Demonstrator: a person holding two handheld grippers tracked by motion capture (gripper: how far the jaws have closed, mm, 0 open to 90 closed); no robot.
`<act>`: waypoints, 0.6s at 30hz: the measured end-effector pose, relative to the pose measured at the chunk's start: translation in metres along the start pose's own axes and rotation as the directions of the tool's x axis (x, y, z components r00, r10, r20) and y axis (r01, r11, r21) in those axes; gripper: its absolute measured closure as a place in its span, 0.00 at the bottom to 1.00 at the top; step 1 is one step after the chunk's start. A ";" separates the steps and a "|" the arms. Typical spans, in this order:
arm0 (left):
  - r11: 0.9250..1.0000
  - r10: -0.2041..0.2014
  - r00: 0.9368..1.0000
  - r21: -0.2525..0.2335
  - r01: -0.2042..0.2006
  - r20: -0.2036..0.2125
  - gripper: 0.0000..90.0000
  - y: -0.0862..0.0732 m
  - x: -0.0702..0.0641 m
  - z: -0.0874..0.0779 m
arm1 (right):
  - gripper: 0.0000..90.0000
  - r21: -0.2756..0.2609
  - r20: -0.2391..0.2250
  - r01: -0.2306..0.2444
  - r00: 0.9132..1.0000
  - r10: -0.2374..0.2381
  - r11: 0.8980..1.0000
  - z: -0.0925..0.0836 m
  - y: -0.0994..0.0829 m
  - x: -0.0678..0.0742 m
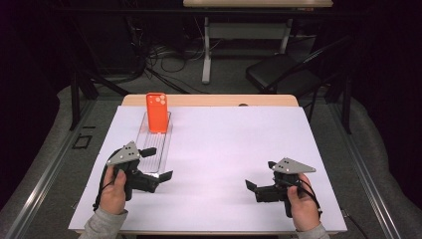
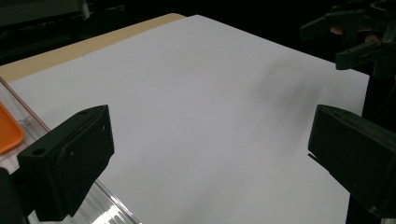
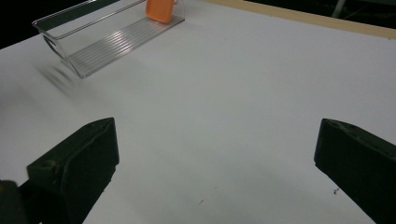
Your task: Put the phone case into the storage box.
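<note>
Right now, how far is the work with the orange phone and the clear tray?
Looks done: the orange phone stands in the far end of the clear tray, leaning on its end wall. In hand: nothing; the left gripper and right gripper both have their jaws wide open over the white sheet. Left: probably only pulling the hands back, though I cannot be sure.

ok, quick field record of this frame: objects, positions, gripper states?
surface: white sheet on a wooden table
tray: clear ribbed tray, left side of the sheet
phone: orange phone leaning upright at the tray's far end
left gripper: open, holding nothing, beside the tray's near end
right gripper: open, holding nothing, over bare sheet
</note>
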State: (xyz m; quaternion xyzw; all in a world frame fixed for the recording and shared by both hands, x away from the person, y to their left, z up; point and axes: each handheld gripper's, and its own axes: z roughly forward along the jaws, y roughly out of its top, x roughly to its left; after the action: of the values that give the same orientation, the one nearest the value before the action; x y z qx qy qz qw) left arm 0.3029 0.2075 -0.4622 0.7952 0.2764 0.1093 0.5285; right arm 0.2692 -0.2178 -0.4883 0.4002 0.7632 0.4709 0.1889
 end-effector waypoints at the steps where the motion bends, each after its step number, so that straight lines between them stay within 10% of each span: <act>1: 1.000 0.000 1.000 -0.002 0.000 -0.002 0.01 -0.001 0.000 0.000 | 0.00 0.000 -0.001 0.001 1.000 -0.001 1.000 0.000 -0.001 0.001; 18: 0.999 0.033 0.999 -0.036 -0.032 0.026 0.01 -0.019 -0.005 0.005 | 0.00 0.022 -0.014 0.015 1.000 -0.014 1.000 0.009 -0.013 0.006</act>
State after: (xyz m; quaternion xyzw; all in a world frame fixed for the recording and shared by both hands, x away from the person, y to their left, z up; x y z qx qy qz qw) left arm 0.2952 0.2060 -0.4808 0.7914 0.2543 0.1120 0.5445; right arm 0.2657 -0.2108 -0.5038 0.3935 0.7725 0.4637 0.1826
